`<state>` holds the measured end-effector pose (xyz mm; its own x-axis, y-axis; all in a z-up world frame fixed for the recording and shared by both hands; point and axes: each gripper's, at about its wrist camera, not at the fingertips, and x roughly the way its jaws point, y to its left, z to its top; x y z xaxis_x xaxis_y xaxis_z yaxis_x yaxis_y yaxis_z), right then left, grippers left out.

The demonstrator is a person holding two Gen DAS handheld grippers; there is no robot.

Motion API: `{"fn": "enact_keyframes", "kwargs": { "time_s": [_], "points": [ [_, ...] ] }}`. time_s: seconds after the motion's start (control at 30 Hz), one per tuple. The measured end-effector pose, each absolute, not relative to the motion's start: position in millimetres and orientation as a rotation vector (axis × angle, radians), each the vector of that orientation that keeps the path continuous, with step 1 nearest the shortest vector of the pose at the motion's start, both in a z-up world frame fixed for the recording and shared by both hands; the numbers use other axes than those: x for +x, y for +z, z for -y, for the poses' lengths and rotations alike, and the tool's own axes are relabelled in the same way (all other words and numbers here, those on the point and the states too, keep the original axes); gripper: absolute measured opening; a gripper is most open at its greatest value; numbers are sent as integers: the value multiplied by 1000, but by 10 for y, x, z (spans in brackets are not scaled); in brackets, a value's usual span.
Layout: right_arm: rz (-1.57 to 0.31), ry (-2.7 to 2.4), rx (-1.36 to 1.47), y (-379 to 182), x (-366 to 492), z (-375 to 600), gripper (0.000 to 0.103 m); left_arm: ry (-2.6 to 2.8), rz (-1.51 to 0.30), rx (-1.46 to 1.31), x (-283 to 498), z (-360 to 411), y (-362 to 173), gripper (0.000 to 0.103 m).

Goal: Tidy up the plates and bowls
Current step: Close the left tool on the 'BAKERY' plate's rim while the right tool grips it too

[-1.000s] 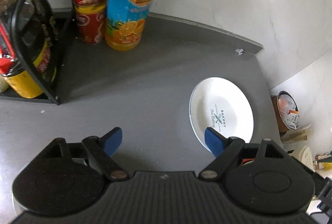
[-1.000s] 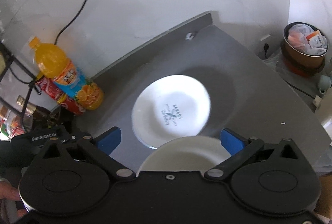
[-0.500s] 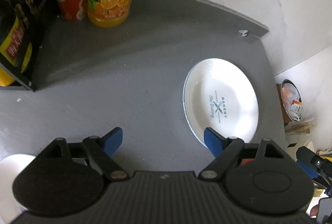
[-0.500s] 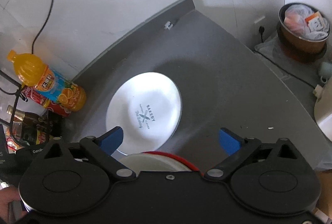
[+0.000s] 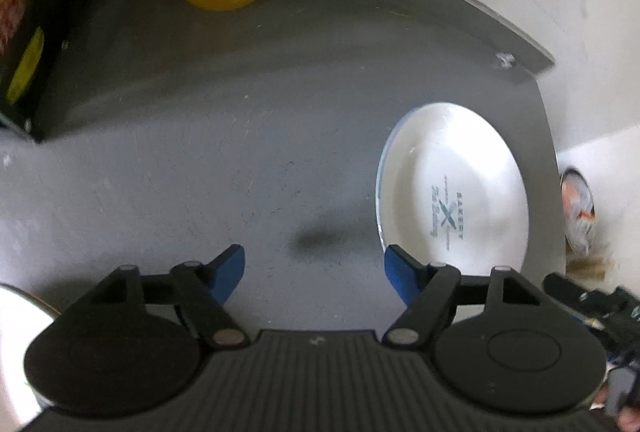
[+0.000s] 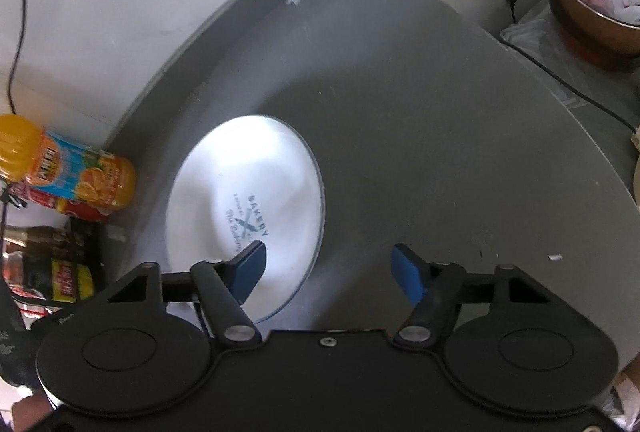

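While both tongs close with nothing gripped, the left tongs (image 5: pixel 314 270) hang over bare worktop (image 5: pixel 200 172) beside the plate (image 5: pixel 452 188), and the right tongs (image 6: pixel 328 268) straddle the plate's (image 6: pixel 244 208) near rim.

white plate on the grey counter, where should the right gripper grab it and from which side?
Take the white plate by its thin raised rim on the near right edge, one finger over and one under. It lies flat, so only the rim offers a pinch. The right gripper, jaws closing with nothing pressed between them, already straddles that edge.
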<state>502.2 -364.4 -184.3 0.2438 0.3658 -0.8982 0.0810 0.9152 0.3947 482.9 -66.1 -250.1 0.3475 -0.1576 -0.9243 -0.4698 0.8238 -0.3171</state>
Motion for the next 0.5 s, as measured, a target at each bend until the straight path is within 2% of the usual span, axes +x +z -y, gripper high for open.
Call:
{"fn": "enact_keyframes", "kwargs": {
  "time_s": [0.1,0.17,0.3,0.5],
  "points": [
    [-1339,211,386,-1914,5065,3622,59,244,-1229,-597,4866,656,-2543,68],
    [-1351,217,399,-1961,5080,3626,54,248,-1230,-606,4895,659,-2563,60],
    [-1377,226,389,-2050,5106,3622,36,262,-1239,-615,4924,691,-2607,48],
    [-1378,241,401,-2064,5100,3627,33,271,-1250,-624,4932,728,-2659,35]
  ]
}}
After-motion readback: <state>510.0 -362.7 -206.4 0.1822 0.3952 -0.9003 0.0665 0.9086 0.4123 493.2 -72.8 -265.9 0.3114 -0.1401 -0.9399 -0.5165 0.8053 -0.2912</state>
